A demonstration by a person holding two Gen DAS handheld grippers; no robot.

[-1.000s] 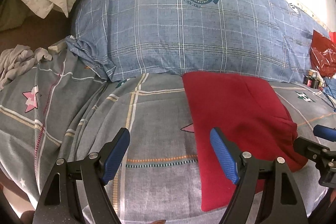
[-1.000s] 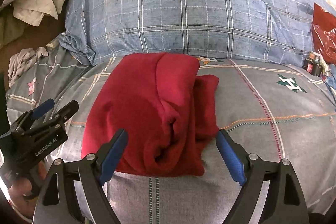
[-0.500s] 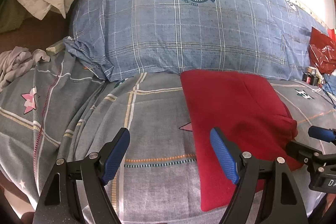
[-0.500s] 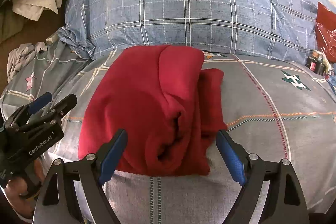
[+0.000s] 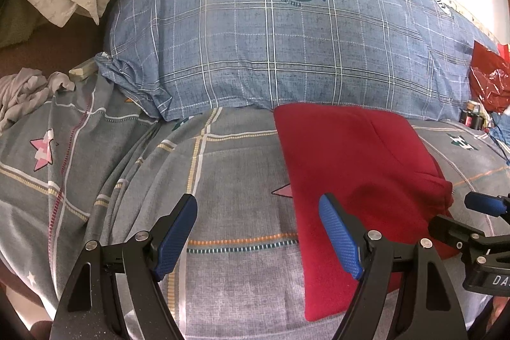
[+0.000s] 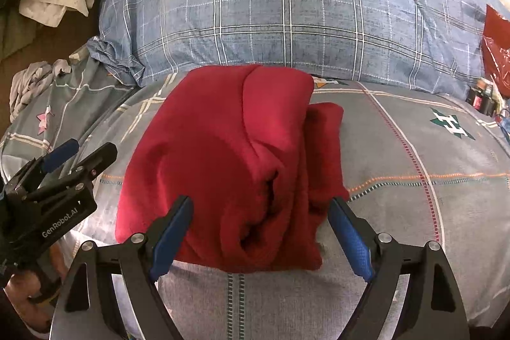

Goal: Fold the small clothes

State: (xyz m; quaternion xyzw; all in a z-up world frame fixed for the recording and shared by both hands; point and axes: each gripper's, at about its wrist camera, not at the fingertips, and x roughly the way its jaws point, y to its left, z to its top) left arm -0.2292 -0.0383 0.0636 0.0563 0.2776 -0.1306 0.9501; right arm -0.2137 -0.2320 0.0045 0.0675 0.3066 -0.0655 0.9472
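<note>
A red garment (image 6: 229, 161) lies folded into a bundle on the grey patterned bed cover (image 6: 414, 180), just in front of a big blue checked pillow (image 6: 287, 15). The right tongs (image 6: 259, 231) hang over its near edge, spread wide and holding nothing. The left tongs (image 5: 258, 231) hover beside its left edge, likewise wide and empty.

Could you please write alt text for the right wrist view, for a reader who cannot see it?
A folded red garment lies on a grey patterned bedspread, just beyond the open right gripper. A blue plaid pillow sits behind it; the left gripper is at the left edge.
</note>
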